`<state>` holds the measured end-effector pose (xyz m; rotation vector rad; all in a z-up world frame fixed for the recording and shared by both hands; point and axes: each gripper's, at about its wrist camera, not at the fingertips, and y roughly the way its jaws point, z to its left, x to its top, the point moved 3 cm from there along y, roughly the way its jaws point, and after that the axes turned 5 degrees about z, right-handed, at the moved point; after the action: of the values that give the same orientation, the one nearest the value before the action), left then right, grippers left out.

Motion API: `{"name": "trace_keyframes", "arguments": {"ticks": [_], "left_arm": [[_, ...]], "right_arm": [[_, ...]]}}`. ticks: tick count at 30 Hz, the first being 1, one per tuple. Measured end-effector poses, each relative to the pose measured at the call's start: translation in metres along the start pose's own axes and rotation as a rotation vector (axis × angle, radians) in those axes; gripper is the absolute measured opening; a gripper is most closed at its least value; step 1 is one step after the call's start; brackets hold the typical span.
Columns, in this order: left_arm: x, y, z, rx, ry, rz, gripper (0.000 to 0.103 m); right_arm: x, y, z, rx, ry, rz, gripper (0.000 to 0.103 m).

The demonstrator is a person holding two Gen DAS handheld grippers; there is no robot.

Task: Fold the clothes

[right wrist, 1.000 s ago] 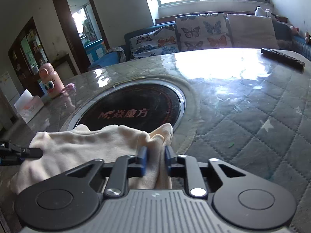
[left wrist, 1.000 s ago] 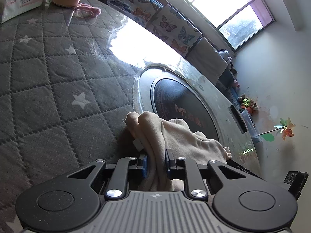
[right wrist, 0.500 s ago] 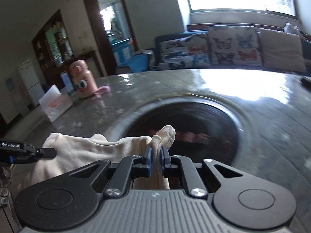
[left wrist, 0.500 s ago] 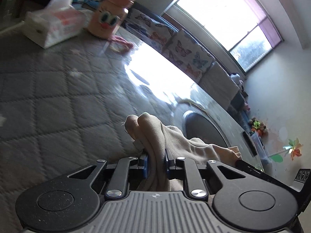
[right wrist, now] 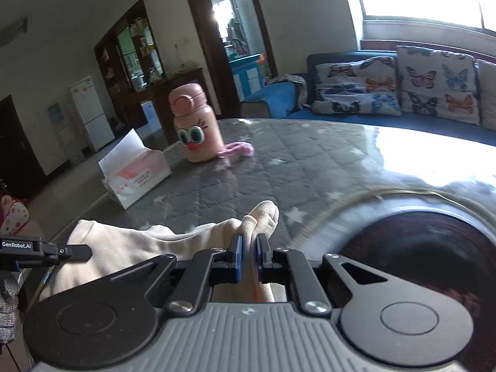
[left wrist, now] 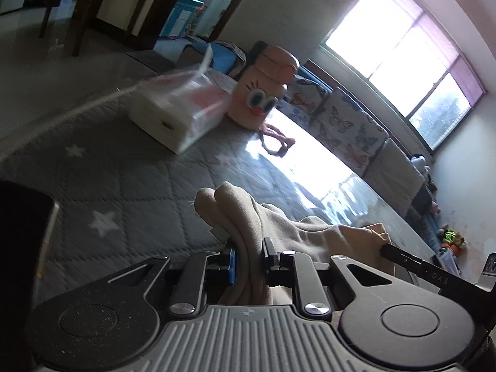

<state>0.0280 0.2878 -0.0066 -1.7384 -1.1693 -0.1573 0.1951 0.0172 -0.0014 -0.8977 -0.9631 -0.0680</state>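
Observation:
A cream garment [left wrist: 297,232] hangs between my two grippers above the grey quilted table cover [left wrist: 117,186]. My left gripper [left wrist: 248,260] is shut on one bunched edge of it. My right gripper [right wrist: 248,260] is shut on another edge of the same garment [right wrist: 155,248]. The cloth stretches left from the right gripper toward the left gripper's tip [right wrist: 62,251]. The right gripper's tip [left wrist: 403,257] shows at the right of the left wrist view.
A tissue box [right wrist: 136,176] and a pink cartoon bottle [right wrist: 195,130] with a pink cloth bit [right wrist: 238,150] stand on the far part of the table. A dark round inset [right wrist: 434,248] lies at the right. A sofa with butterfly cushions [right wrist: 403,90] is behind.
Both grippers have carried the garment leftward, away from the round inset and toward the tissue box and bottle. Both stay shut on the cloth.

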Motion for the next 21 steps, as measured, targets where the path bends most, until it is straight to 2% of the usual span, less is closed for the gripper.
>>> {"name": "trace_keyframes", "arguments": {"ticks": [5, 9, 11, 12, 13, 15, 18, 20, 21], "left_arm": [[0.007, 0.001, 0.011, 0.051, 0.0, -0.007, 0.018], [0.006, 0.003, 0.014, 0.073, 0.005, -0.005, 0.024], [0.006, 0.003, 0.015, 0.084, 0.008, -0.004, 0.031], [0.006, 0.003, 0.015, 0.09, 0.01, -0.007, 0.042], [0.006, 0.001, 0.013, 0.094, 0.017, -0.014, 0.047], [0.006, -0.002, 0.009, 0.102, 0.038, -0.032, 0.051], [0.009, -0.009, 0.002, 0.116, 0.062, -0.065, 0.07], [0.012, -0.009, -0.001, 0.122, 0.076, -0.076, 0.071], [0.014, -0.008, -0.002, 0.127, 0.079, -0.077, 0.075]], "right_arm": [[0.007, 0.026, 0.008, 0.007, -0.017, 0.027, 0.008], [0.006, 0.042, 0.005, -0.025, -0.024, 0.063, 0.01], [0.005, 0.045, 0.003, -0.032, -0.023, 0.075, 0.01], [0.004, 0.044, 0.003, -0.04, -0.024, 0.073, 0.011], [0.004, 0.044, 0.002, -0.049, -0.025, 0.069, 0.012], [0.006, 0.04, 0.002, -0.058, -0.031, 0.052, 0.012], [0.011, 0.035, 0.009, -0.047, -0.062, 0.028, 0.012], [0.013, 0.036, 0.014, -0.023, -0.075, 0.03, 0.012], [0.013, 0.038, 0.019, -0.009, -0.084, 0.034, 0.012]]}}
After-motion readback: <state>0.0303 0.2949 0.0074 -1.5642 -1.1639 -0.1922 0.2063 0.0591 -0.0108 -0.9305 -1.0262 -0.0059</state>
